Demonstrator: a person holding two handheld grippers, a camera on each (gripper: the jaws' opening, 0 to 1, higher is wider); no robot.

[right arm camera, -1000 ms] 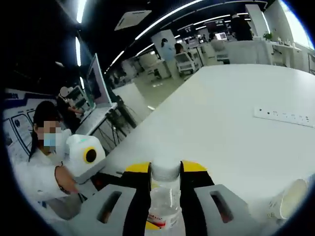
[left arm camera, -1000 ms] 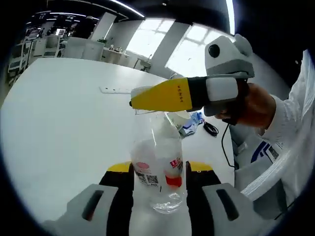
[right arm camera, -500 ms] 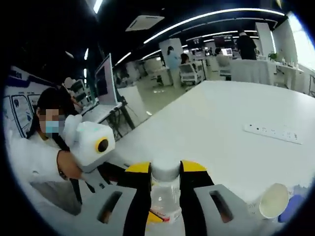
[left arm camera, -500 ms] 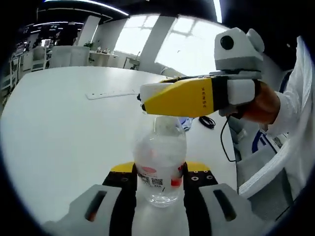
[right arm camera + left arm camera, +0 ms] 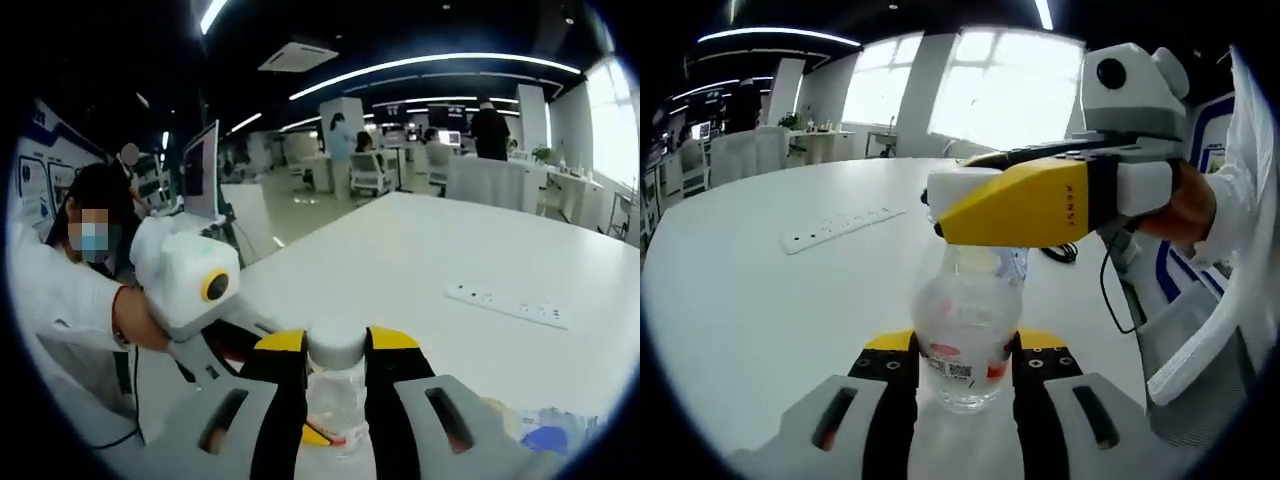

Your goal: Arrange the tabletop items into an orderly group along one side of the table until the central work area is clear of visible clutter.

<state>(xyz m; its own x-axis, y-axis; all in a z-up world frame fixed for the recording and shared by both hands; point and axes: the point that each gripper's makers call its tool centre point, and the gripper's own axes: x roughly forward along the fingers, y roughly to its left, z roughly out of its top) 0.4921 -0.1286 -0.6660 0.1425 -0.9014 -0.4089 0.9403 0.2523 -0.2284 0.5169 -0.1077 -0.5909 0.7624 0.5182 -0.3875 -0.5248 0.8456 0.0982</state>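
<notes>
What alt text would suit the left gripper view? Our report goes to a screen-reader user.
A clear plastic bottle stands between the left gripper's jaws, while the right gripper, yellow and held in a person's hand, clamps the bottle's cap from the right. Behind them a white table carries a white power strip.

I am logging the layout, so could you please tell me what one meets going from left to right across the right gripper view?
left gripper → clear bottle → power strip
</notes>
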